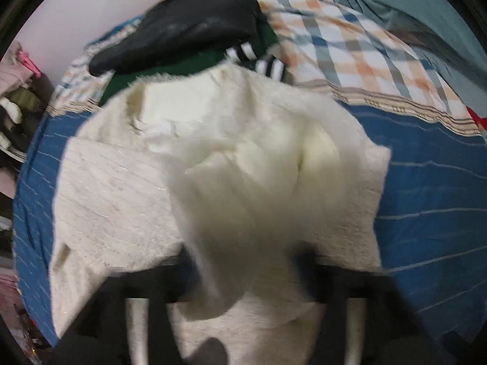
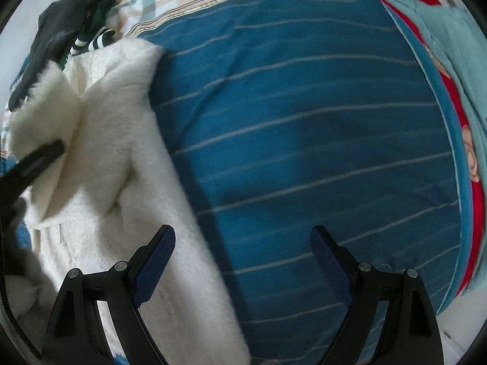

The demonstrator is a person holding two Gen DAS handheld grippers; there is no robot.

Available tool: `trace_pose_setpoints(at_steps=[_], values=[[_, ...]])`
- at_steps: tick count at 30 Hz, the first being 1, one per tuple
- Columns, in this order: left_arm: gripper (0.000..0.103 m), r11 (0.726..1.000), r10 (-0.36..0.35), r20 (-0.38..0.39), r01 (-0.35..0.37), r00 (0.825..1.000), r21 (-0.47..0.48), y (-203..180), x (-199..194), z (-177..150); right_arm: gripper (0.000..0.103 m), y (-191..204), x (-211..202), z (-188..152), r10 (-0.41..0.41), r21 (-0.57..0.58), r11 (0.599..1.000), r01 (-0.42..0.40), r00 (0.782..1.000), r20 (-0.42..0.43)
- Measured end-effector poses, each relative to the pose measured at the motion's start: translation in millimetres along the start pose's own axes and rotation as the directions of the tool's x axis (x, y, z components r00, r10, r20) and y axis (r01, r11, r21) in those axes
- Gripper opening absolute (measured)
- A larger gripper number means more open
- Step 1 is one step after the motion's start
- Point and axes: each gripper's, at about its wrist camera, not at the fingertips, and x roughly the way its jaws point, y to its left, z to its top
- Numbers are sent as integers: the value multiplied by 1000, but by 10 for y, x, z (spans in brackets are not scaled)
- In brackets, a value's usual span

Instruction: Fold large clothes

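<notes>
A fluffy white garment (image 1: 121,206) lies spread on the blue striped bedsheet (image 1: 432,200). My left gripper (image 1: 243,273) holds a fold of it raised in front of the camera; the cloth hides the fingertips and the picture is blurred. In the right wrist view the same white garment (image 2: 121,158) lies at the left, with the left gripper's black finger (image 2: 42,155) on it. My right gripper (image 2: 242,261) is open and empty, hovering over the garment's right edge and the blue sheet (image 2: 304,127).
A pile of black, green and striped clothes (image 1: 194,30) sits at the bed's far side on a plaid sheet (image 1: 341,45). A teal quilt (image 2: 462,60) with red trim lies at the right. More clothes (image 1: 18,97) are heaped off the bed's left.
</notes>
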Motion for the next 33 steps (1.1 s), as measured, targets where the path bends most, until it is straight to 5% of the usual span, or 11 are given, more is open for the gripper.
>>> trace_pose_setpoints(at_steps=[1,12,14,17,21,26,29,33], values=[[95,1000,-18,-10,18,1000,-4,-16,-7,-1,91,-66,-5,7,20,3,1000,-20,1000,-2],[95,987,-126,-20,124,992,-103,444,-708,-310,91,-138,-431,208,259,23,965,-259,966,18],[96,989,-93,-33,89,995,-119,604,-786,-454,91,-28,-420,299,295,0,956,-295,956,4],[96,984,83,-49,-90,995,-155,1020,-756,-772,91,227,-268,437,304,-63,950,-306,952,-34],[96,929,282,-186,-317,941,-192,1644,-445,-1171,90,453,77,487,261,-101,956,-275,956,-132],[96,859,355,-319,-441,879,-259,2281,-245,-1676,89,817,172,112,269,-186,930,-316,933,-239],[96,845,362,-370,-469,856,-258,2437,-146,-1932,89,1156,243,-294,323,-168,902,-398,879,-350],[96,851,303,-418,-441,856,-285,2511,3,-2136,81,1804,471,-821,347,-175,864,-472,810,-473]])
